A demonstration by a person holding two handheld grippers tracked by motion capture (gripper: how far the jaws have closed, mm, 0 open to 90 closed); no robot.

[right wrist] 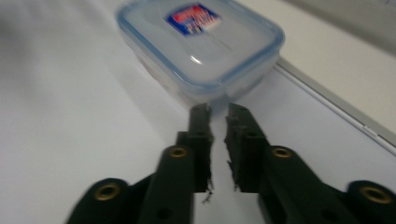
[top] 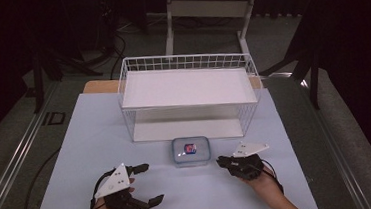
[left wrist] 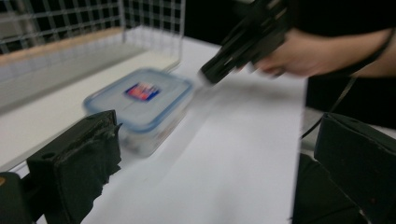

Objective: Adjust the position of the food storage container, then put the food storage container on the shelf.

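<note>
The desk [top: 101, 141] has a pale, smooth top, with a strip of bare wood showing along its far edge at about eleven o'clock. Two things stand directly on it. A white wire rack [top: 189, 95] with a flat white shelf board occupies the twelve o'clock part, its lower tier resting on the desk top. Just in front of it, near the centre, sits a clear plastic container [top: 191, 151] with a blue-rimmed lid and a red and blue label, close to the rack's front edge.

High view looks down from above; both gripper views, close and low, share the lidded box [left wrist: 140, 105]
</note>
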